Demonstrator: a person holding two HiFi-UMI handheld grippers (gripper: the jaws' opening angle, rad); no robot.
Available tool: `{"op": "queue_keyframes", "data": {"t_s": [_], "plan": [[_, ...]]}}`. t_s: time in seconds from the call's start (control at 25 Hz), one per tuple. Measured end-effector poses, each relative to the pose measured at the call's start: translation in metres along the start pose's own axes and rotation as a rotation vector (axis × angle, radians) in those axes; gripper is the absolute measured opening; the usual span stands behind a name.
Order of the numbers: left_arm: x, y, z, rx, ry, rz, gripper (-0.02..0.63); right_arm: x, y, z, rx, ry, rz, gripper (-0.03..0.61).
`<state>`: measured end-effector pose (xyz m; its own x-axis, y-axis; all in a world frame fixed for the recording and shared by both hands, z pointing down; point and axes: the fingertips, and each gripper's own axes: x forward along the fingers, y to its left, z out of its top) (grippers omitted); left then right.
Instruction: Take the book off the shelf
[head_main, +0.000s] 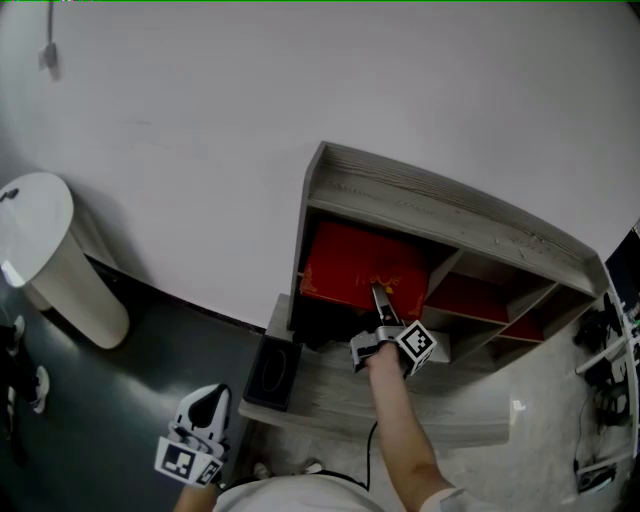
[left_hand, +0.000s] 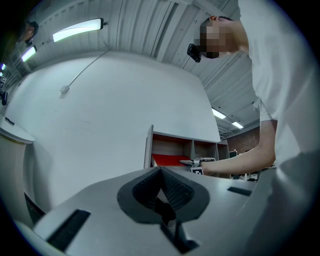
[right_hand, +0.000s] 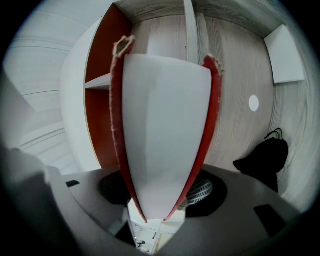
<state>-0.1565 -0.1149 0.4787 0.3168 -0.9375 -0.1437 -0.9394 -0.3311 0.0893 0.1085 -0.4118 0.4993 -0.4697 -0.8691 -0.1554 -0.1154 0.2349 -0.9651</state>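
From the head view, the one book (head_main: 358, 264), a broad red-covered volume, sits in the shelf (head_main: 450, 215), in its big left-hand compartment and leaning towards the shelf's open front. The right tongs (head_main: 383, 300) reach in at the shelf's front edge and meet the book's near edge. The left tongs (head_main: 203, 425) hang well away from the shelf, off its left end and low, doing nothing. A single black box (head_main: 270, 368) stands on the desk (head_main: 340, 395) just in front of the shelf's left end. In the left gripper view, those left tongs are clenched together on nothing, and the shelf stands far beyond them with the book a red strip in its left bay. In the right gripper view, the right tongs grasp the book across its thickness, one red cover against each pad and the pale page block between. I'd judge the book stiff in its covers and fairly heavy for its width. The covers look smooth enough to slide, and their corners are already frayed. Held at one edge like this it may sag or twist, so a deep bite near the middle of that edge seems wise. The count is one book, one shelf, one box and two tongs.
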Motion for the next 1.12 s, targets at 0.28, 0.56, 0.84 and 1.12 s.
{"op": "queue_keyframes", "data": {"t_s": [0.28,0.56,0.84,1.12], "plan": [[-0.004,0.005,0.003,0.001,-0.003,0.011,0.017,-0.011,0.002,-0.003,0.015,-0.014,0.011,0.264],[0.0,0.002,0.001,-0.008,0.002,-0.007,0.017,-0.021,0.001,-0.004,0.001,-0.012,-0.001,0.259],[0.004,-0.004,0.0,-0.011,0.001,-0.034,0.017,-0.023,0.006,-0.002,0.009,-0.028,0.015,0.253],[-0.003,-0.004,0.0,-0.01,-0.006,-0.036,0.017,-0.031,0.02,-0.005,-0.023,-0.037,0.056,0.249]]}}
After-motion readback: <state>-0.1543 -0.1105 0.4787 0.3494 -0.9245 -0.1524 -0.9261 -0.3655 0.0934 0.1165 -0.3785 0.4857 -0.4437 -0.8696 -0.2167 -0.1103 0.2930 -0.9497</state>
